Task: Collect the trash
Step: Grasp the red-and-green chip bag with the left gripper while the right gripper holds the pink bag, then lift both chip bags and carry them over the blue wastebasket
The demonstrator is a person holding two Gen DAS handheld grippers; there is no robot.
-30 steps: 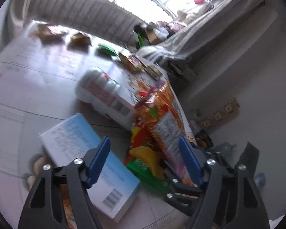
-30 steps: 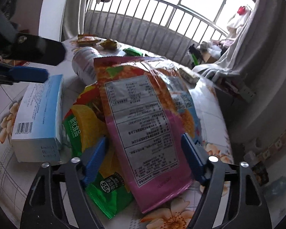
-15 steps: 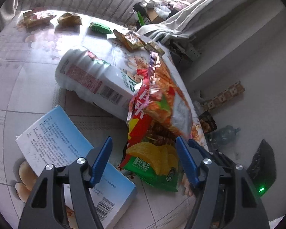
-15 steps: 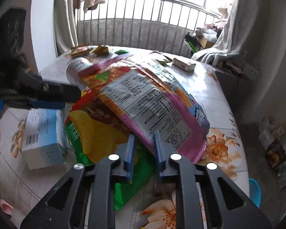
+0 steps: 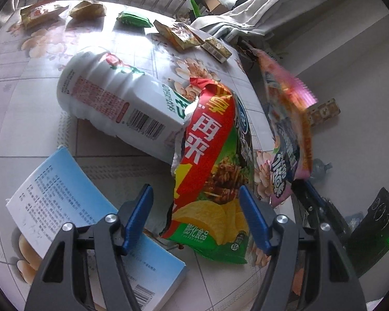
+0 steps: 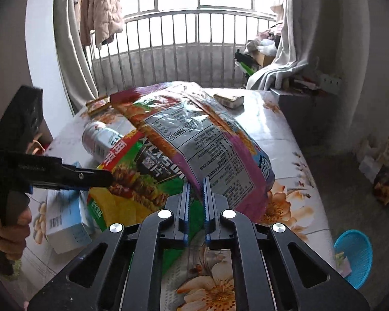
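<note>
My right gripper (image 6: 195, 194) is shut on the edge of a pink and orange snack bag (image 6: 194, 134) and holds it lifted off the table; the bag also shows in the left wrist view (image 5: 287, 129), hanging at the right. My left gripper (image 5: 195, 215) is open, its fingers either side of the lower end of a red and green chip bag (image 5: 210, 171) that lies on the floral table (image 5: 39, 129). That chip bag also shows in the right wrist view (image 6: 132, 178).
A white bottle (image 5: 116, 101) lies on its side behind the chip bag. A light blue box (image 5: 72, 207) lies at the left. Several small wrappers (image 5: 132, 19) lie at the table's far edge. A blue basket (image 6: 354, 256) stands on the floor at the right.
My right gripper closed on the pink snack bag and lifted it off the chip bag. My left gripper moved closer to the chip bag and stayed open.
</note>
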